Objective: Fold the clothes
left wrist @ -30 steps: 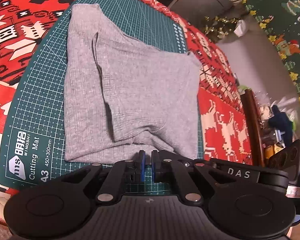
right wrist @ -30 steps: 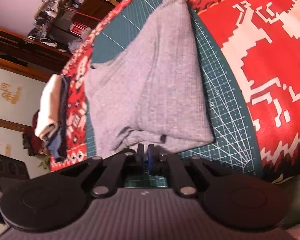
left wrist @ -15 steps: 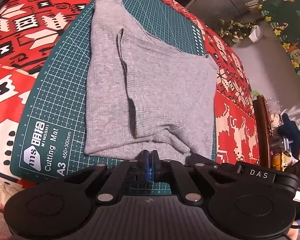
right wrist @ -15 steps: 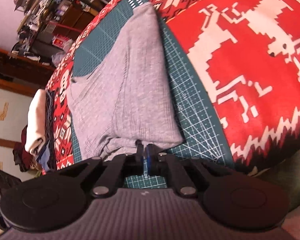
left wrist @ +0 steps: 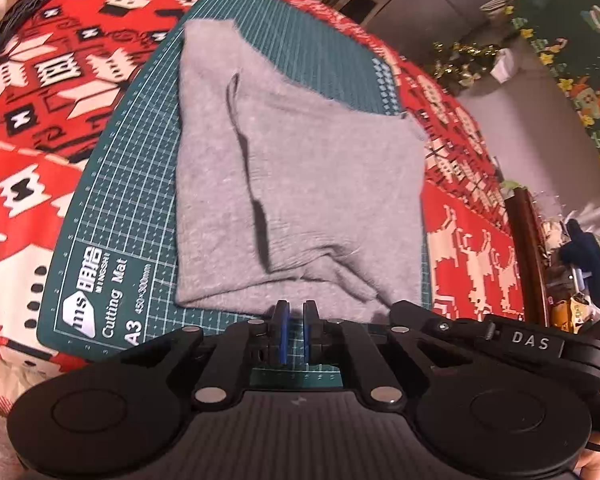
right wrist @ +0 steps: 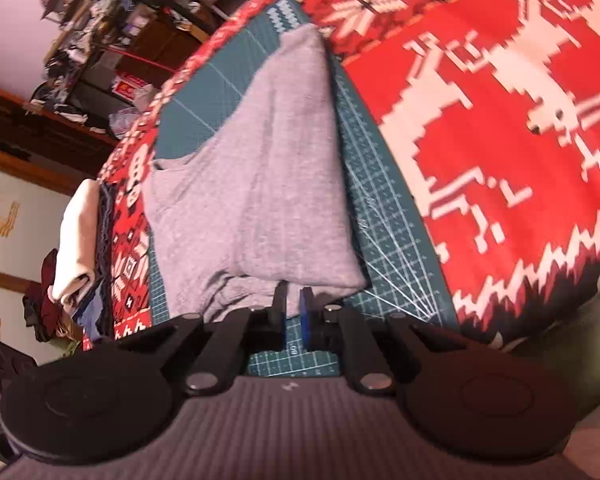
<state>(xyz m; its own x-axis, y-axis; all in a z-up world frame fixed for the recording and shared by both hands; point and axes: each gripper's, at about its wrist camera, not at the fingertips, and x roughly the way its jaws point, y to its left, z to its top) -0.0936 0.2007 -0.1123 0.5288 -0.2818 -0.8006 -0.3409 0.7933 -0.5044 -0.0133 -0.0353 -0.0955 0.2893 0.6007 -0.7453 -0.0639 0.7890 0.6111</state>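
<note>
A grey ribbed sweater lies part-folded on a green cutting mat, one flap laid over the body. My left gripper sits at the sweater's near hem, pointing down at it. Its jaws stand a narrow gap apart, with only mat showing between them. My right gripper is at the near hem further along, under the folded flap's edge. Its jaws are opening, and no cloth shows between them.
A red and white patterned cloth covers the table under the mat. A pile of folded clothes sits beyond the mat. A black part marked DAS is close on the left gripper's right. Cluttered shelves stand behind.
The left jaws were pressed together half a second ago and now stand slightly apart. The right jaws have widened a little. The sweater lies much as before.
</note>
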